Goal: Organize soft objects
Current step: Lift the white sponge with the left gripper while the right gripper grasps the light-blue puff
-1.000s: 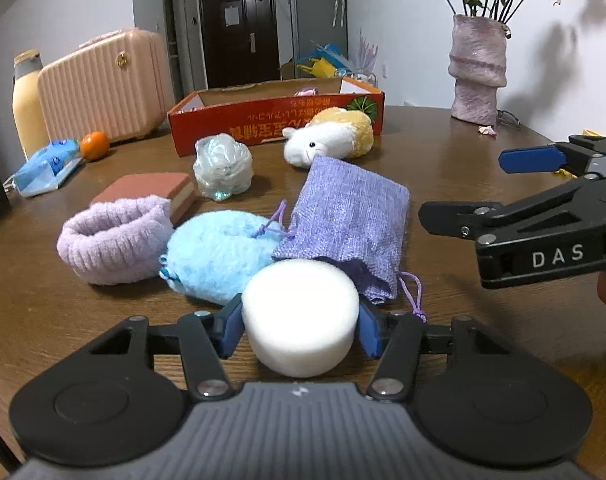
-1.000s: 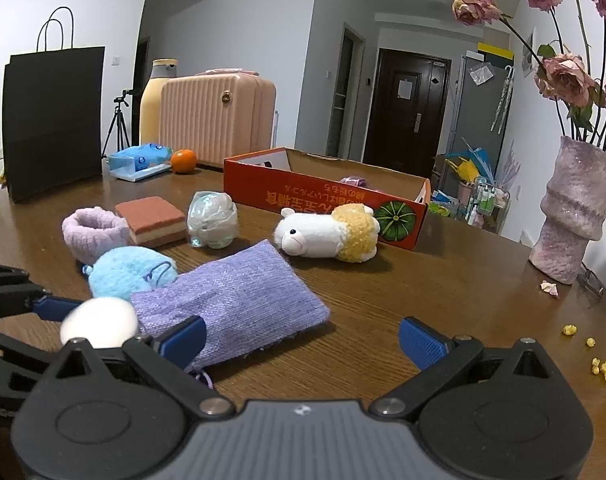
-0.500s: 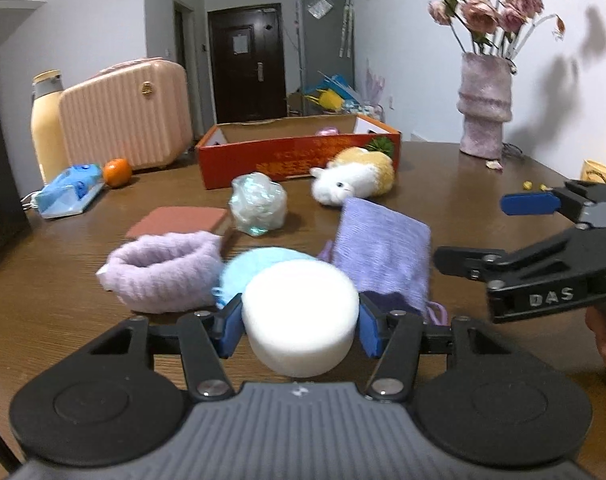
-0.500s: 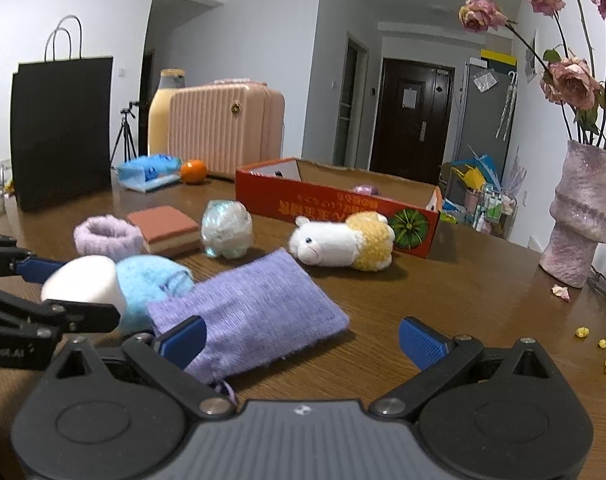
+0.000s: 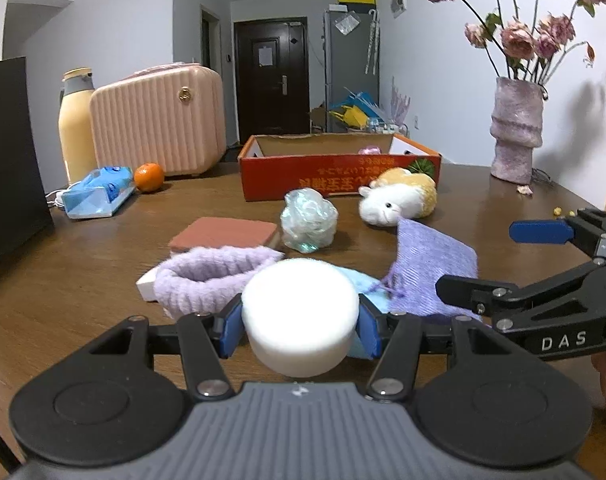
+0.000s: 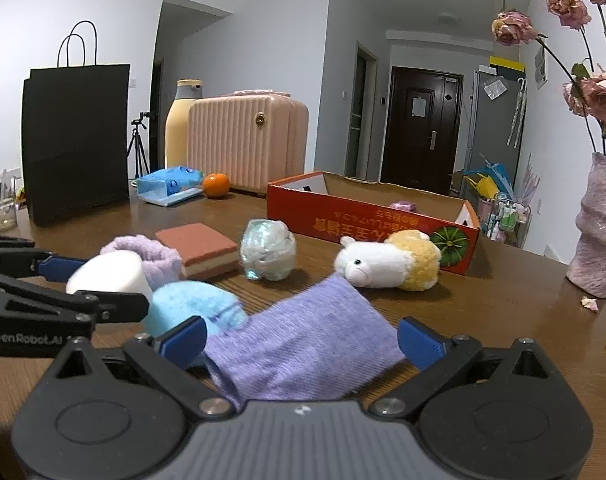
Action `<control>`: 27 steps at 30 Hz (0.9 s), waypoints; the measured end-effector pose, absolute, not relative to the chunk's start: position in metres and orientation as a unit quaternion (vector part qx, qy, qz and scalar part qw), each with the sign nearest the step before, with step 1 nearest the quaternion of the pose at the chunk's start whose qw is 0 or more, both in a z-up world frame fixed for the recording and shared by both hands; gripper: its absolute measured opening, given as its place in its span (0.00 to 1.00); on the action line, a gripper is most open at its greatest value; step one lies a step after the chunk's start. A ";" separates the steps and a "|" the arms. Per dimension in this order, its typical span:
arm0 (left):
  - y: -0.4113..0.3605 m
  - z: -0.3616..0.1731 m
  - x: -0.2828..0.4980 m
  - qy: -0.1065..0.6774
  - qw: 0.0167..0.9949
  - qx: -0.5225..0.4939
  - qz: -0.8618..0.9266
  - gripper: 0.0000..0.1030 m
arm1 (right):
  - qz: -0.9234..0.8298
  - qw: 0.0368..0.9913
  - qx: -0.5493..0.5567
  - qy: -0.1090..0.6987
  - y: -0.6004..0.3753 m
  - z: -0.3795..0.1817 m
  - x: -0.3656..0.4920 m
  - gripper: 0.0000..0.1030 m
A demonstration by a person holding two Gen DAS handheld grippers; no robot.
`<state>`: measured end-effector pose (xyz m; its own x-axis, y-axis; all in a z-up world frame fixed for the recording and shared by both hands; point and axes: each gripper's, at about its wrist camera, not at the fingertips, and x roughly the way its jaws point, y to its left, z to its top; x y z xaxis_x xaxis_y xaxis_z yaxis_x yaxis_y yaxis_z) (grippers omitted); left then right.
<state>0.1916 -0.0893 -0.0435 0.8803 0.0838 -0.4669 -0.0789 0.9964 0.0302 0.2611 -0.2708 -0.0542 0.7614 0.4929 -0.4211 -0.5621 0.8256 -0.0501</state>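
Since a second ago the left gripper [image 5: 299, 326] has carried the white sponge puck [image 5: 299, 314] up off the wooden table [image 5: 83, 272], so the heap of soft things now sits lower and farther back in its view, and the right gripper [image 6: 299, 340] has slid in over the purple pouch [image 6: 303, 344].

The pink suitcase [image 5: 159, 116] and black paper bag [image 6: 77, 140] stand at the far left, the flower vase [image 5: 517, 130] at the far right. The orange cardboard box [image 5: 339, 170] lies mid-table with a small pink item inside. Just in front of it rest the plush sheep [image 5: 399, 200] and the crinkly mesh ball [image 5: 309, 220], then the red-topped sponge block [image 6: 199, 250], the lilac knit band [image 5: 211, 280] and the fluffy blue pouch [image 6: 195, 310], the last three bunched close together.

The left gripper's blue pads clamp the puck on both sides, holding it clear of the table. The right gripper's jaws stand wide apart with the purple pouch lying between them, the pads not touching it.
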 end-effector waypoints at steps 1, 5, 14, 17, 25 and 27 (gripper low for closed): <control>-0.086 -0.044 0.192 0.239 0.970 0.003 0.044 0.56 | 0.284 0.934 -0.087 0.197 -0.268 -0.054 0.261 0.98; -0.075 -0.045 0.193 0.237 0.970 0.001 0.054 0.56 | 0.289 0.934 -0.093 0.188 -0.252 -0.055 0.261 0.96; -0.052 -0.051 0.193 0.230 0.971 0.001 0.067 0.56 | 0.317 0.924 -0.105 0.189 -0.218 -0.059 0.270 0.82; -0.044 -0.051 0.192 0.224 0.972 -0.001 0.073 0.56 | 0.327 0.919 -0.110 0.191 -0.208 -0.062 0.273 0.79; -0.023 -0.056 0.194 0.228 0.970 -0.020 0.077 0.56 | 0.357 0.900 -0.134 0.212 -0.178 -0.069 0.286 0.70; -0.021 -0.056 0.194 0.230 0.970 -0.026 0.072 0.56 | 0.364 0.894 -0.134 0.223 -0.174 -0.070 0.290 0.71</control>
<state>0.1938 -0.0208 -0.0559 0.8842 0.1270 -0.4494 -0.1508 0.9884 -0.0173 0.2902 -0.1738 -0.0703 0.6359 0.5914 -0.4959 -0.7107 0.6993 -0.0774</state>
